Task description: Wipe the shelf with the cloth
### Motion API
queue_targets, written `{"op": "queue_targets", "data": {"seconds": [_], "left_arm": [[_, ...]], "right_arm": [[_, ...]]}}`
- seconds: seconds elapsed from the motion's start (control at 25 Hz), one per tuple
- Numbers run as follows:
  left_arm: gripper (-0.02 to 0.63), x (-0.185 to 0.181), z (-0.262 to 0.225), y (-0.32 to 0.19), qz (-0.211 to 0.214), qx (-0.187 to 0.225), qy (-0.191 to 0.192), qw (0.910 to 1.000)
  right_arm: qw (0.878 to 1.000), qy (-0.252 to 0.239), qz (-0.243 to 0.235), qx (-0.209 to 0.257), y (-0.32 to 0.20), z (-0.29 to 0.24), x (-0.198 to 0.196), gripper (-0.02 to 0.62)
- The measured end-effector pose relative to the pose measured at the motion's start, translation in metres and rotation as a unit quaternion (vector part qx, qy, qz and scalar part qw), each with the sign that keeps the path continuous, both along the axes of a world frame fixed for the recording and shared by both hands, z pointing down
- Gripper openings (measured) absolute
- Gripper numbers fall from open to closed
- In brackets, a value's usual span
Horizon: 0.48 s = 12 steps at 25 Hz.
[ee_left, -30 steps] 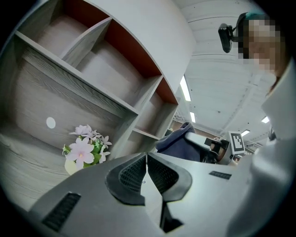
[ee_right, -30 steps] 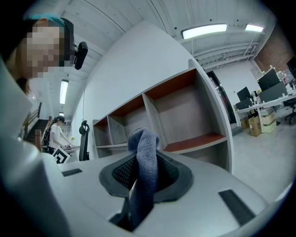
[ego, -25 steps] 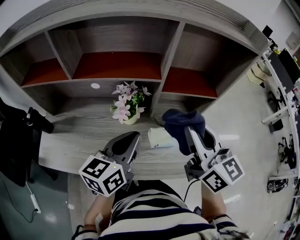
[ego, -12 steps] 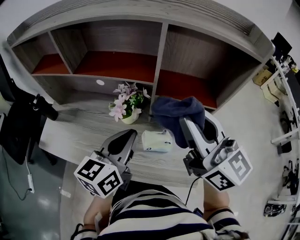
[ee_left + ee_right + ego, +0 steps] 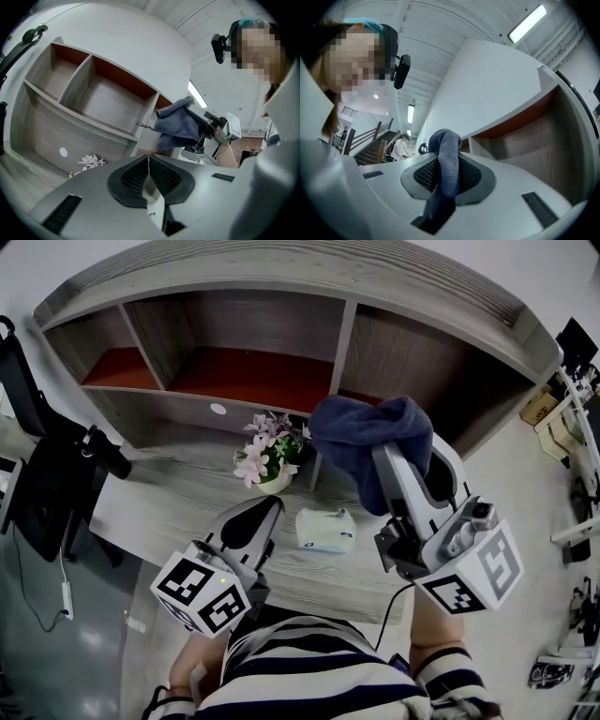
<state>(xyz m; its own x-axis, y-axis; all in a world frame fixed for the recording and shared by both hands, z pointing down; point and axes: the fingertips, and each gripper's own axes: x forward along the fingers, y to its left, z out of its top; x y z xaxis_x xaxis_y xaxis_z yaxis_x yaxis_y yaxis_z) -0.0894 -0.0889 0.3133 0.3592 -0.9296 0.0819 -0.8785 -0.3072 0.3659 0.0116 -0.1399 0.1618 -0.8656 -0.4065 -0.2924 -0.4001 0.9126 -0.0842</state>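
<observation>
A grey wooden shelf unit (image 5: 339, 343) with red-floored compartments stands at the back of the desk. My right gripper (image 5: 398, 451) is shut on a dark blue cloth (image 5: 361, 437), held up in front of the right compartment (image 5: 412, 362). In the right gripper view the cloth (image 5: 446, 164) hangs pinched between the jaws, with the shelf (image 5: 543, 131) to the right. My left gripper (image 5: 258, 517) hovers low over the desk, shut with nothing in it. The left gripper view shows the shelf (image 5: 93, 93) and the cloth (image 5: 176, 124) held by the other gripper.
A pot of pink and white flowers (image 5: 267, 460) stands on the desk (image 5: 169, 502) under the shelf's middle divider. A white box-shaped object (image 5: 323, 529) lies on the desk between the grippers. A dark monitor arm (image 5: 56, 465) is at the left.
My right gripper has lifted the cloth from near the desk up toward the right compartment. The left gripper has stayed about where it was.
</observation>
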Motion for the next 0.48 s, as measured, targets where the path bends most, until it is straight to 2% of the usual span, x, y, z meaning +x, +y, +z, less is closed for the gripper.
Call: {"op": "queue_targets", "data": {"seconds": [0.2,0.48], "left_arm": [[0.023,-0.007,-0.007,-0.007,0.008,0.009,-0.001,0.9999],[0.023,-0.012,-0.015,-0.015,0.001,0.027,-0.005,0.9996]], "right_arm": [[0.999,-0.009,0.017,0.041,-0.005,-0.026,-0.010,0.086],[0.996,-0.013,0.063,0.063,-0.033,-0.033,-0.017,0.086]]}}
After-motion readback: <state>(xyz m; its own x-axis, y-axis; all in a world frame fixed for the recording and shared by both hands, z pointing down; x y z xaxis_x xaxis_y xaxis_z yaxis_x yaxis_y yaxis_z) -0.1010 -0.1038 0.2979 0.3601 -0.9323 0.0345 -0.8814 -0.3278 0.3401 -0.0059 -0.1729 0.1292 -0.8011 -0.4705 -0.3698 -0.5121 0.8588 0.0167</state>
